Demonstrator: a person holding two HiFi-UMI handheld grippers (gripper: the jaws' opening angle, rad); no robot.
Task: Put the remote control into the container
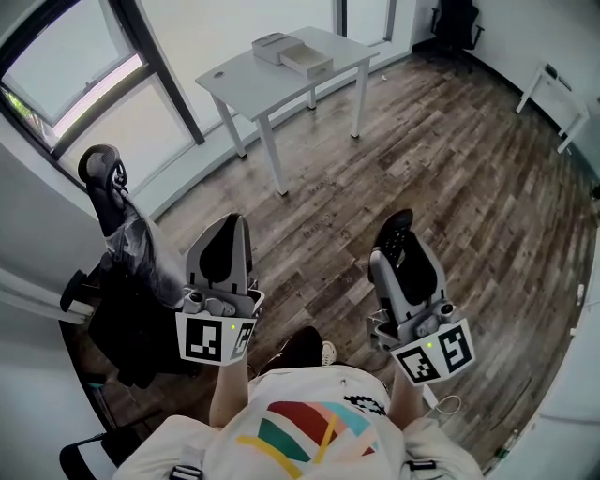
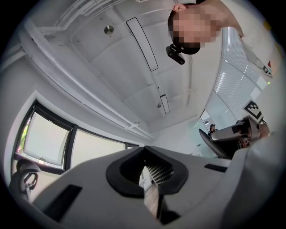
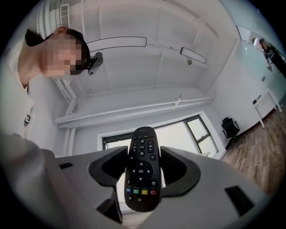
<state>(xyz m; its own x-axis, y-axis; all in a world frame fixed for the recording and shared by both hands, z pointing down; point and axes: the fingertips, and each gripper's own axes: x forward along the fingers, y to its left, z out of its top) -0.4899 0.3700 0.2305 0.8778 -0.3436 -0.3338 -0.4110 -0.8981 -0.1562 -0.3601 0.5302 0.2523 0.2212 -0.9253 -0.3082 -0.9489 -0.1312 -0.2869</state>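
A black remote control (image 3: 141, 172) with coloured buttons stands upright between the pads of my right gripper (image 3: 142, 166), which is shut on it; its top end sticks out past the jaws. In the head view the remote (image 1: 397, 234) rises from the right gripper (image 1: 405, 267), held low in front of the person. My left gripper (image 1: 223, 255) is at the left, also tilted upward, with its jaws together and nothing in them (image 2: 145, 164). Far off, a shallow beige container (image 1: 307, 62) lies on a grey table (image 1: 246, 86), beside a smaller box (image 1: 272, 46).
A wooden floor (image 1: 422, 159) stretches between me and the table. A dark office chair (image 1: 105, 192) draped with clothing stands close at the left by the window wall. A black chair (image 1: 457, 23) and a white table (image 1: 561, 98) are at the far right.
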